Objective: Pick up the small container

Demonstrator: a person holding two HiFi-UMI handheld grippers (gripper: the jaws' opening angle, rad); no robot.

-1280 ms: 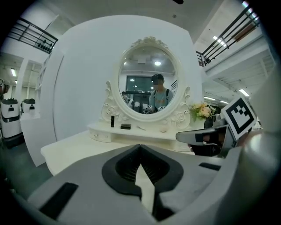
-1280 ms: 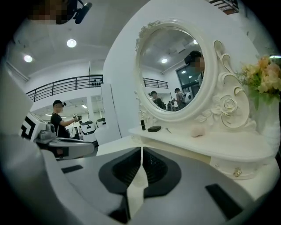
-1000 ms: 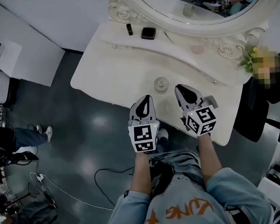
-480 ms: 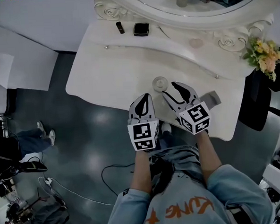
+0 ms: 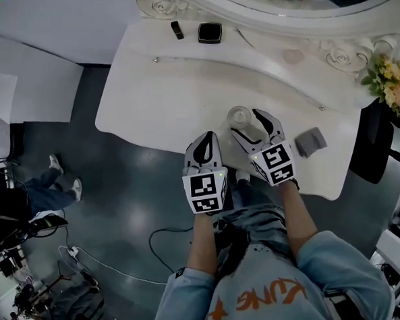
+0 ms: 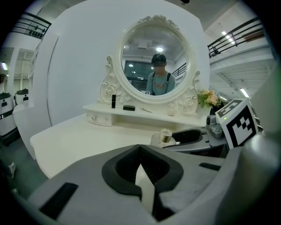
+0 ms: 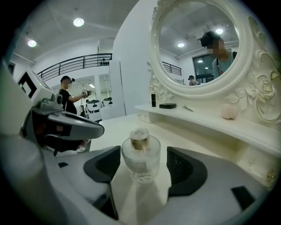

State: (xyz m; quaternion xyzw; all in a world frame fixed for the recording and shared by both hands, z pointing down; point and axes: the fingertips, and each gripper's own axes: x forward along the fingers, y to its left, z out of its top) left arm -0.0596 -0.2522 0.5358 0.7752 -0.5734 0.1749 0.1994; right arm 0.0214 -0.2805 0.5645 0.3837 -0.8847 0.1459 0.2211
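Right gripper point(image 5: 249, 122) has swung in from the front edge of the bench point(image 5: 169, 90) over the last second and now sits right at the small container point(image 7: 140, 154). Its jaws are opening as I speak, gone from pinched shut to wide. In the right gripper view the little glass bottle with the gold cap stands upright on the bench, squarely between the two dark pads. There is a gap on each side, so nothing grips it yet. By my reading the approach is done and the squeeze is what's left. The bottle looks round and slick, so I'd want the pads to meet it low on the body, not on the cap. In the head view the container sits just right of centre, near the bench's front edge. The right hand reaches forward and angles toward the upper left of the frame, marker cube nearest the person. Left gripper point(image 5: 207, 142) hangs back at lower centre over the bench edge, pointing straight up the frame, jaws closed together with nothing in them.
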